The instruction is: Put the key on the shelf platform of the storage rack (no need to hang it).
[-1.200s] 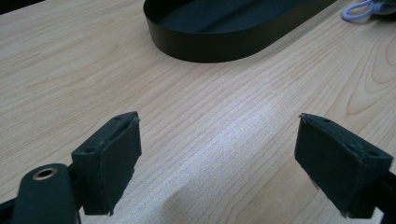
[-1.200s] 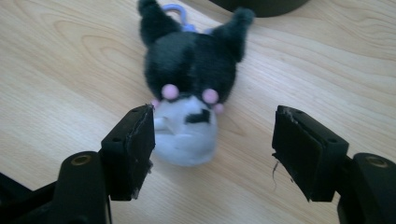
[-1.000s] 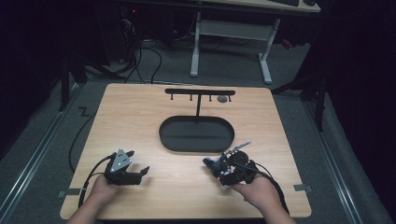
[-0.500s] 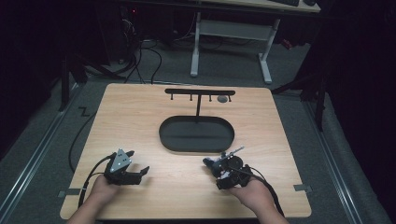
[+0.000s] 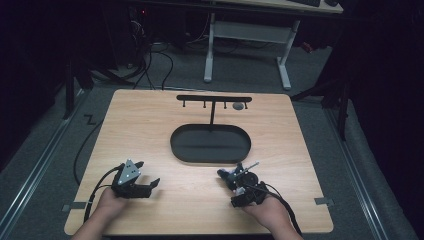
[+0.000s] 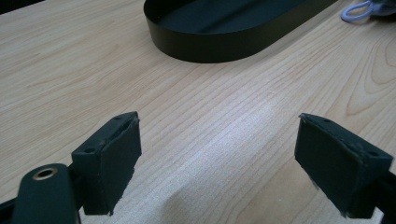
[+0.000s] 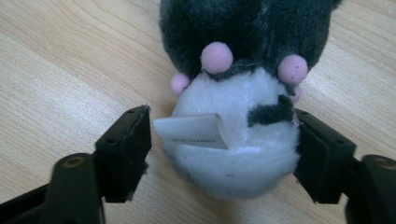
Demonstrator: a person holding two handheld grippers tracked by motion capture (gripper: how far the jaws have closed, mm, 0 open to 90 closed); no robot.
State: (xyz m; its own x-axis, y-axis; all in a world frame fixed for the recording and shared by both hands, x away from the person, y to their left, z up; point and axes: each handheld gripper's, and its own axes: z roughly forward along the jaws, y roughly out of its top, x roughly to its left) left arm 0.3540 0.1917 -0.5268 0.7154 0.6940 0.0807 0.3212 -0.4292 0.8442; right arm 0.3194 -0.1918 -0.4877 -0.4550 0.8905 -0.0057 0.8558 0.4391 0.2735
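Note:
A small plush toy point(image 7: 233, 140), black on top and white below with pink pompoms and a paper tag, lies on the wooden table. It sits between the jaws of my right gripper point(image 7: 222, 114), which stands open around it, the left jaw a little apart from the plush. From the high view the toy point(image 5: 227, 175) lies just near of the black oval tray point(image 5: 210, 156), in front of my right gripper point(image 5: 239, 184). My left gripper point(image 5: 147, 175) rests open at the near left, with bare wood between its jaws point(image 6: 219, 149).
A black T-shaped rack point(image 5: 214, 99) with hooks rises behind the tray, and a small grey item point(image 5: 238, 106) hangs from it. The tray's wall point(image 6: 210, 49) lies ahead of the left gripper, a lilac loop point(image 6: 357, 10) to its right. Table edges lie close behind both hands.
My right hand and gripper have slid slightly back toward the near edge and to the left, the toy staying in front of the jaws. The left gripper has not moved.

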